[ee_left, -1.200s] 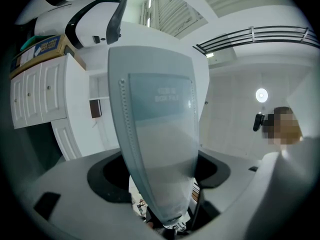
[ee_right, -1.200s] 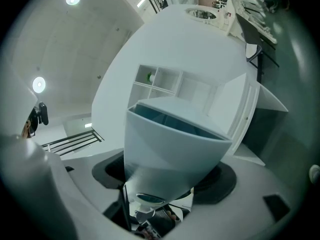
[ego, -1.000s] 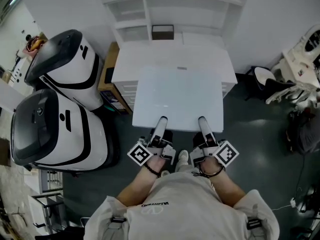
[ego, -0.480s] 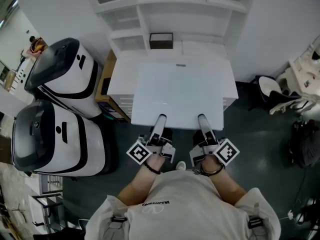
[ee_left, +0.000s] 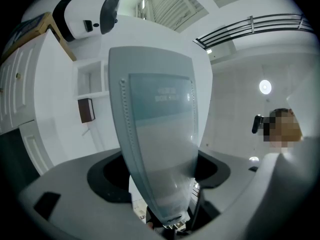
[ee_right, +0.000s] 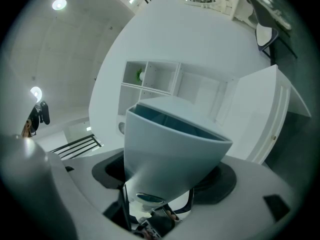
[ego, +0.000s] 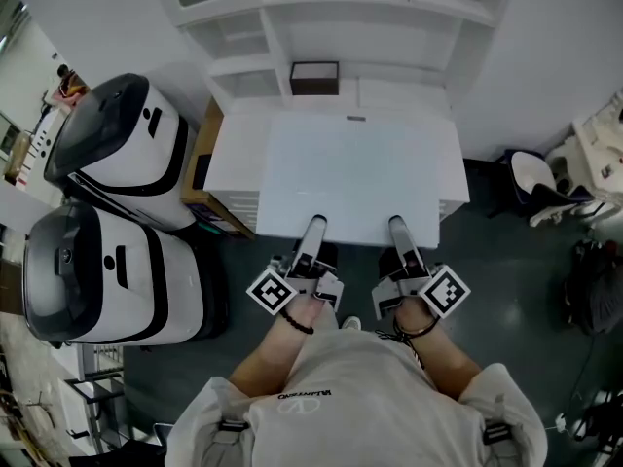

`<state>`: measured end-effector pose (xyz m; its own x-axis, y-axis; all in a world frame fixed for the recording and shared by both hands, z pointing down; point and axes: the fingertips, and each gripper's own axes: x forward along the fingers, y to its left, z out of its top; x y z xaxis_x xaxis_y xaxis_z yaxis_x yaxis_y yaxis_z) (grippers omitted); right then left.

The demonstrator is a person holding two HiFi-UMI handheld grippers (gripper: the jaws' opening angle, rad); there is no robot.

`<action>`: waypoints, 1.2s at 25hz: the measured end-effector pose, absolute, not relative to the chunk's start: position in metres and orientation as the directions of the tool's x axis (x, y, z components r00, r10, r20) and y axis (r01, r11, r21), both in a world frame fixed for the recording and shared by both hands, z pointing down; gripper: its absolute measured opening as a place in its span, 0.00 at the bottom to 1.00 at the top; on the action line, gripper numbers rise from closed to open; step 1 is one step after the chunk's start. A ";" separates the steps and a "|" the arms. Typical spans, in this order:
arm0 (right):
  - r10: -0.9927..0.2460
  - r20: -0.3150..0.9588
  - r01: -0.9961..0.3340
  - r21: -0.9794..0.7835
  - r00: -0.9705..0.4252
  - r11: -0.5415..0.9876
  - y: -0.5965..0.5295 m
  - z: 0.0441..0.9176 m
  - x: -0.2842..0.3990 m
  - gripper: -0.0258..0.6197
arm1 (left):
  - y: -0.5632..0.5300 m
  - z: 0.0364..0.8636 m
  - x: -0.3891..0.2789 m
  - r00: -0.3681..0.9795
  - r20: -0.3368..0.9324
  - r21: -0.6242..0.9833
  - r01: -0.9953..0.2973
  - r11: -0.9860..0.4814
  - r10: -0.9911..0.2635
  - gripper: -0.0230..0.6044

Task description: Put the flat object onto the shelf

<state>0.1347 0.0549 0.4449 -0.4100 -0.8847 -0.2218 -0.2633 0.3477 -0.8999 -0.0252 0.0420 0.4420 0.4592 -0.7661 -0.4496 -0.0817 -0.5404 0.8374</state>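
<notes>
The flat object is a large pale blue-white panel (ego: pixel 350 178), held level over the white cabinet top (ego: pixel 232 149) in front of the white shelf unit (ego: pixel 362 13). My left gripper (ego: pixel 313 230) and right gripper (ego: pixel 397 230) are both shut on the panel's near edge, side by side. In the left gripper view the panel (ee_left: pixel 157 134) runs away from the jaws towards the shelf compartments. In the right gripper view the panel (ee_right: pixel 170 144) fills the space between the jaws, with the shelf's open compartments (ee_right: pixel 150 76) behind it.
A small brown box (ego: pixel 314 77) stands at the back of the cabinet, under the shelf. Two big white-and-black machines (ego: pixel 117 134) (ego: pixel 107 270) stand at the left. A chair and clutter (ego: pixel 545 178) are on the dark floor at the right.
The panel, with both grippers on it, has moved forward towards the shelf and now covers more of the cabinet top. The grips have not changed.
</notes>
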 end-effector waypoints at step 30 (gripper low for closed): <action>-0.922 -0.208 -0.340 -0.884 -0.328 0.320 -0.197 0.411 0.091 0.60 | -0.225 0.413 -0.068 0.519 -0.463 0.842 0.003 -0.540 -0.719 0.59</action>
<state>0.0907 -0.1966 0.4115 -0.3276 -0.9217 -0.2079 -0.3403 0.3204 -0.8840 -0.0680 -0.2252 0.4127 0.5188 -0.7186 -0.4631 0.0035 -0.5399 0.8417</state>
